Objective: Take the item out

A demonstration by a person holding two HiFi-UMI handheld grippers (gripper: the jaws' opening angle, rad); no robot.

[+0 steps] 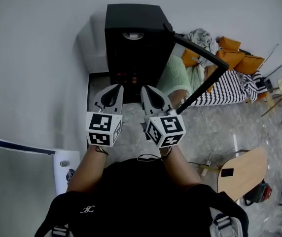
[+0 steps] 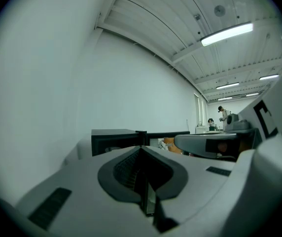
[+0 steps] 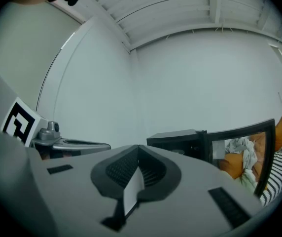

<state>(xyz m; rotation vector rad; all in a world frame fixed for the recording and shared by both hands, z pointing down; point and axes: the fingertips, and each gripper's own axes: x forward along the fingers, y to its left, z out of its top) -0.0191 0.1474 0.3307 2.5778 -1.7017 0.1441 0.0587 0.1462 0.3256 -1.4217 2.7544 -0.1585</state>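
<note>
A white wall is seen behind a black cabinet, whose door is swung open to the right. A striped mattress and orange cushions are piled beyond the door. The left gripper and the right gripper are held side by side just in front of the cabinet's opening; the jaws of both are pressed together and nothing is gripped. The item, possibly something reddish, is dimly made out inside the cabinet.
</note>
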